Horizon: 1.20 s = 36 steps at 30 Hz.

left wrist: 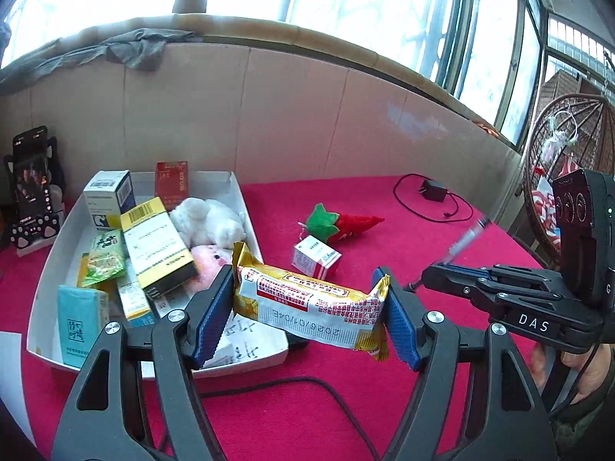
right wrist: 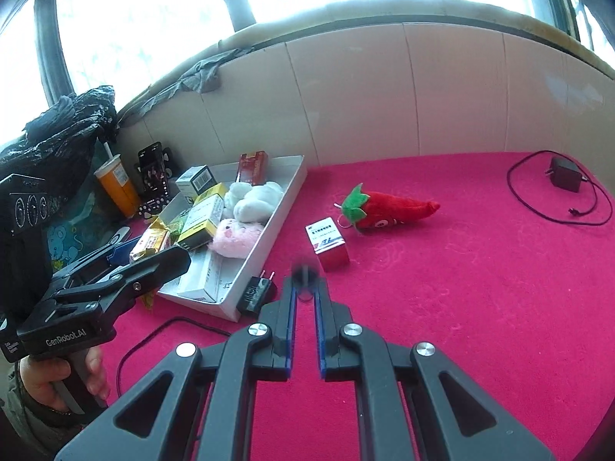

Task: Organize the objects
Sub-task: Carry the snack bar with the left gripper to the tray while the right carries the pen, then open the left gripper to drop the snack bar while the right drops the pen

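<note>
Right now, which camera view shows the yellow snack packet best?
The left wrist view. There the yellow snack packet fills the middle, held between the left gripper pads, its printed side readable. In the right wrist view the packet is small and partly hidden behind the left gripper.

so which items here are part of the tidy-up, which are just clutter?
Job: snack pack in left gripper, pen in right gripper, white tray, small box, strawberry plush.
Clutter: charger, phone, orange cup.
</note>
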{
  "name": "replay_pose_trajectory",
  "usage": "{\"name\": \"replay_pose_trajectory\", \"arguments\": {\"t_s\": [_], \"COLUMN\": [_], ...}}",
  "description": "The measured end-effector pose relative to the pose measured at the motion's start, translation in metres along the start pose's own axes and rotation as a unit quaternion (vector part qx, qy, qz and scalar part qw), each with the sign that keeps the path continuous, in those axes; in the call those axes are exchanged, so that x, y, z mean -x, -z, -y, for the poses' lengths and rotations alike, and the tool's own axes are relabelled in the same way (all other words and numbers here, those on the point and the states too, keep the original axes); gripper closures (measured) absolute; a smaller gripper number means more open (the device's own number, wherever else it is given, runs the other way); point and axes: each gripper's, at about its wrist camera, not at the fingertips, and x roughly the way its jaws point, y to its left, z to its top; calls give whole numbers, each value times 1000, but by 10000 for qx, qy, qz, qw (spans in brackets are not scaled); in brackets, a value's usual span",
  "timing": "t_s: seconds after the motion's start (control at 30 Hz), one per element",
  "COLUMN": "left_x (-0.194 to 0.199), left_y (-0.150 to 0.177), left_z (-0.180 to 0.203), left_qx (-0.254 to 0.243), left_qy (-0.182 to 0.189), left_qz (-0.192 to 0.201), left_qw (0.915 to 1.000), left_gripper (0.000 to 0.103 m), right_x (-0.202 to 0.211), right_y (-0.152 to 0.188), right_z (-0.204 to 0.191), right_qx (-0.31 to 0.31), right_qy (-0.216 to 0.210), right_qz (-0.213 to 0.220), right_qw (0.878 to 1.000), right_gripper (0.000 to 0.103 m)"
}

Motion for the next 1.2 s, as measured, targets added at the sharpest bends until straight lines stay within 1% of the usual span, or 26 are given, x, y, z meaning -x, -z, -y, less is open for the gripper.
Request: {"name": "replay_pose_trajectory", "arguments": {"t_s": [0.13, 0.43, 0.53, 0.63, 0.7, 0.77, 0.87, 0.97, 1.1, 1.13, 1.2], "left_x": [14, 48, 53, 50, 46, 39, 25, 13, 1, -1, -1], "left_y": [-3, -11, -16, -20, -22, -24, -28, -30, -29, -29, -26], "left_z": [-29, -97, -119, -134, -142, -148, -154, -156, -161, -163, -166], "left_qx": [254, 679, 770, 795, 828, 908, 998, 1024, 1179, 1259, 1418], "left_qy": [-218, -801, -975, -1098, -1126, -1047, -1006, -994, -976, -961, -917], "left_qz": [162, 508, 519, 456, 425, 414, 369, 334, 337, 323, 281], "left_qw": [9993, 9932, 9909, 9897, 9893, 9895, 9892, 9892, 9876, 9868, 9852], "left_gripper": [31, 31, 31, 31, 31, 31, 31, 31, 30, 29, 22], "right_x": [-9, -20, -26, -35, -43, -55, -76, -95, -121, -129, -146], "right_y": [-11, -37, -47, -57, -62, -67, -70, -70, -74, -76, -80], "right_z": [-23, -56, -70, -85, -95, -106, -117, -119, -118, -119, -122], "right_qx": [270, 462, 553, 649, 684, 760, 846, 784, 718, 733, 775], "right_qy": [-5, -238, -373, -514, -653, -721, -644, -606, -492, -444, -366], "right_qz": [26, 102, 68, 22, -68, -202, -466, -737, -919, -944, -1028], "right_qw": [9996, 9986, 9978, 9966, 9955, 9943, 9932, 9923, 9920, 9918, 9910], "right_gripper": [96, 96, 96, 96, 96, 96, 96, 96, 96, 96, 95]}}
